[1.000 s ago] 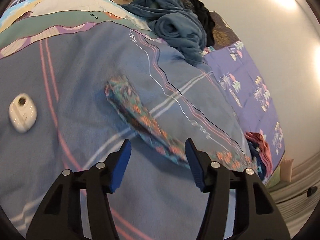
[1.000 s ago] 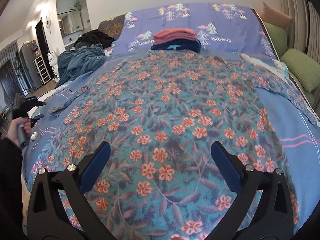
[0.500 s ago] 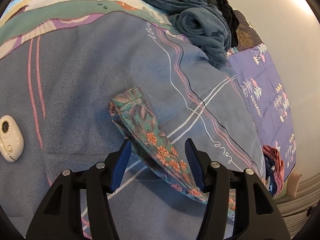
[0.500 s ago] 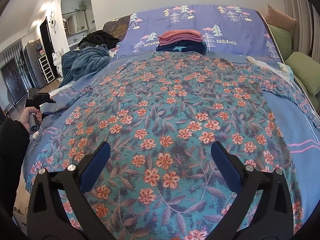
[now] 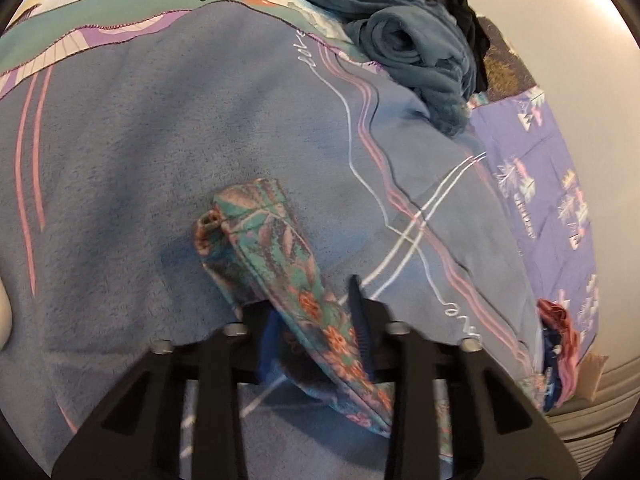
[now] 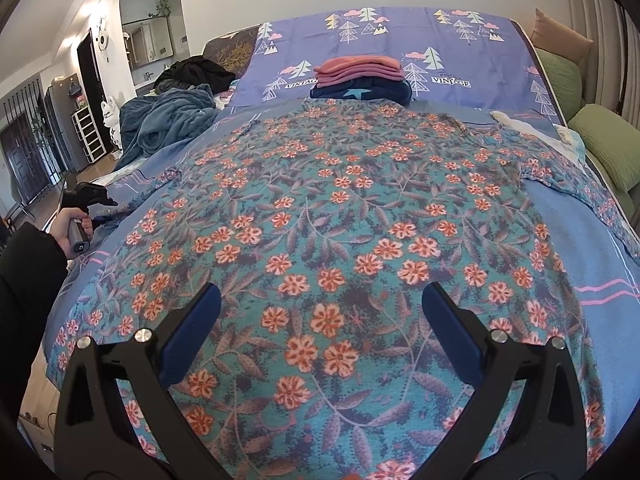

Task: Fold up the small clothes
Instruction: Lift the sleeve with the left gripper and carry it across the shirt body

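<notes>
A teal shirt with orange flowers [image 6: 344, 216] lies spread flat on the bed. Its left sleeve [image 5: 276, 256] stretches over the blue blanket, cuff end pointing away. My left gripper [image 5: 316, 328] has come down around the sleeve, jaws narrowed with the cloth between them; whether they pinch it I cannot tell. It also shows far left in the right wrist view [image 6: 86, 196], held by a hand. My right gripper [image 6: 320, 332] is open and empty, above the shirt's lower body.
A stack of folded clothes [image 6: 360, 80], pink on navy, sits beyond the shirt's collar. A crumpled dark blue blanket [image 5: 416, 48] lies at the bed's far side. Green pillows [image 6: 600, 140] line the right edge. The blue blanket [image 5: 120, 160] covers the bed.
My left gripper has moved forward and down over the sleeve and its jaws have narrowed around it. The white object at the left has slid almost out of view. The right gripper barely moved.
</notes>
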The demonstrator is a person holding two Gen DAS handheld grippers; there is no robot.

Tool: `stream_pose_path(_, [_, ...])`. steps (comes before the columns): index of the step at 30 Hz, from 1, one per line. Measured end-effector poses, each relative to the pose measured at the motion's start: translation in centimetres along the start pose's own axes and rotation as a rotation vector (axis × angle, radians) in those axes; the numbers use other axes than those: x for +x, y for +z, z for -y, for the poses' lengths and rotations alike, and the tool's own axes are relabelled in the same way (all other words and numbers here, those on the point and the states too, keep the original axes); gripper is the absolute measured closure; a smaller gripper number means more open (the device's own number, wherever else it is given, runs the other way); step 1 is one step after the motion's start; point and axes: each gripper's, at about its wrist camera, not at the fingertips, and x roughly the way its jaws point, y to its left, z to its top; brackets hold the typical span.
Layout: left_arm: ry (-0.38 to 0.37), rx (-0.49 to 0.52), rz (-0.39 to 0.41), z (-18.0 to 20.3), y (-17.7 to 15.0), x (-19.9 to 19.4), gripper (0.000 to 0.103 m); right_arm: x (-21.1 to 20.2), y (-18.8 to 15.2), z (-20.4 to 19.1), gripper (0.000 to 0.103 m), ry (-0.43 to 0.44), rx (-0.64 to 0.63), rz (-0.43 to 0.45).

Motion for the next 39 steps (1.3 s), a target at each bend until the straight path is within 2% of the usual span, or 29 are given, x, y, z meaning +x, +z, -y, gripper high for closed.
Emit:
stream_pose_path(1, [0.035, 0.019, -0.007, 0.2, 0.1, 0.3, 0.097, 0.0, 0.0, 0.0, 0.002, 0.001, 0.002, 0.0])
stream_pose_path(2, [0.048, 0.03, -0.008, 0.3, 0.2, 0.3, 0.099, 0.0, 0.0, 0.1, 0.002, 0.001, 0.004, -0.001])
stream_pose_path(7, [0.019, 0.099, 0.036, 2.6, 0.4, -1.6, 0.101, 0.0, -0.1, 0.1, 0.002, 0.019, 0.016, -0.004])
stream_pose_path(10, [-0.053, 0.116, 0.05, 4.5, 0.4, -3.4, 0.101, -0.2, -0.1, 0.3, 0.002, 0.05, 0.039, -0.005])
stream_pose_path(12, [-0.124, 0.16, 0.052, 6.8, 0.1, -4.9, 0.101, -0.3, 0.0, 0.9, 0.002, 0.092, 0.089, -0.012])
stream_pose_path(15, [-0.189, 0.235, 0.067, 10.4, -0.7, -6.7, 0.101, -0.2, 0.3, 1.8, 0.002, 0.154, 0.174, -0.033])
stream_pose_path(21, [-0.378, 0.381, 0.068, 18.9, -4.1, -11.3, 0.101, -0.6, 3.3, 3.0, 0.002, 0.407, 0.282, -0.046])
stream_pose_path(27, [-0.581, 0.58, 0.029, 28.7, -11.3, -15.6, 0.101, 0.0, 10.5, 5.0, 0.002, 0.759, 0.395, -0.066])
stream_pose_path(29, [-0.637, 0.631, 0.005, 31.4, -14.1, -16.4, 0.101, 2.2, 13.3, 5.7, 0.002, 0.896, 0.46, -0.097])
stream_pose_path(31, [-0.686, 0.665, -0.029, 34.0, -16.9, -16.6, 0.101, 4.8, 15.5, 6.4, 0.002, 0.98, 0.534, -0.138])
stream_pose_path(36, [-0.783, 0.724, -0.168, 39.6, -25.2, -14.7, 0.1, 12.3, 19.7, 10.3, 0.002, 1.088, 0.762, -0.267])
stream_pose_path(37, [-0.789, 0.747, -0.197, 40.8, -27.6, -13.8, 0.1, 14.0, 20.4, 11.6, 0.002, 1.092, 0.802, -0.304])
stream_pose_path(39, [-0.778, 0.796, -0.223, 42.2, -31.3, -12.2, 0.1, 15.9, 21.0, 14.0, 0.002, 1.08, 0.849, -0.312])
